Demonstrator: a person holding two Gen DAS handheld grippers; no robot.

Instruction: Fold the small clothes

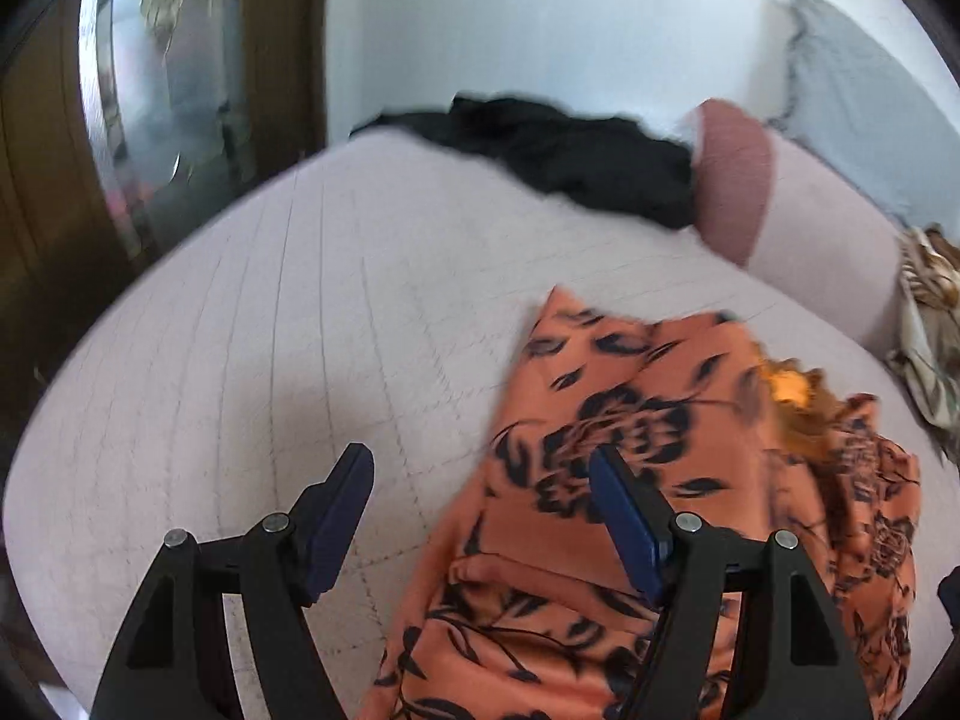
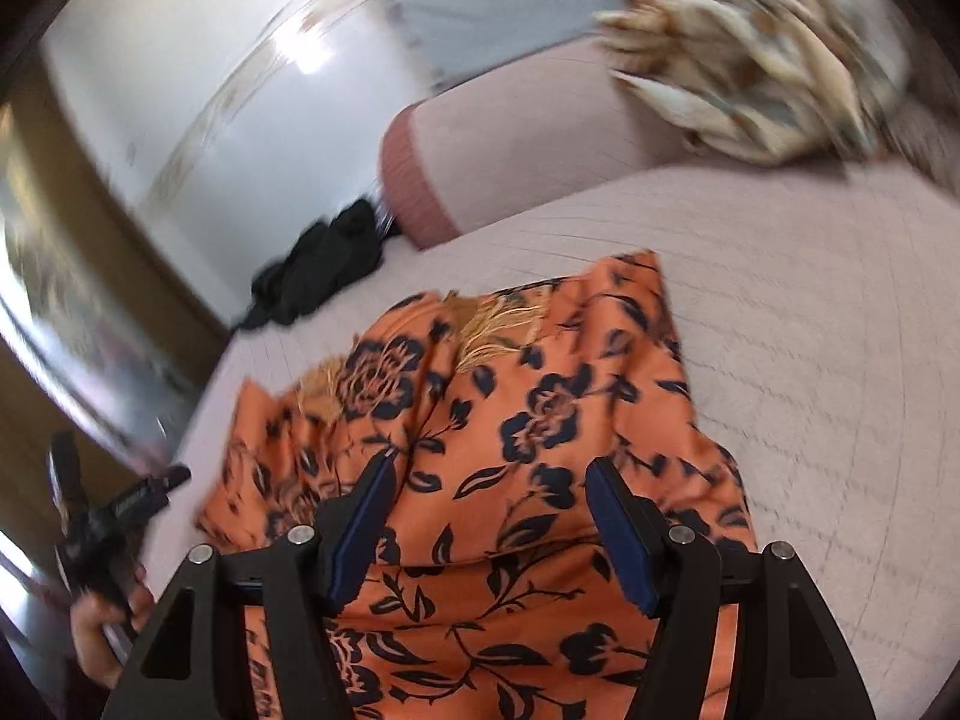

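Observation:
An orange garment with black flowers lies crumpled on the pale pink quilted bed; a yellow fringed bit shows at its far edge. My left gripper hangs over the garment's left edge with its jaws wide apart and nothing between the pads; its right finger is over the cloth, its left one over bare quilt. My right gripper stands open just above the middle of the garment, with no fabric pinched. In the right wrist view the left gripper shows at the far left, held by a hand.
A black garment lies at the far side of the bed beside a pink bolster. A beige-and-brown patterned cloth is heaped at the right. Bare quilt lies right of the garment.

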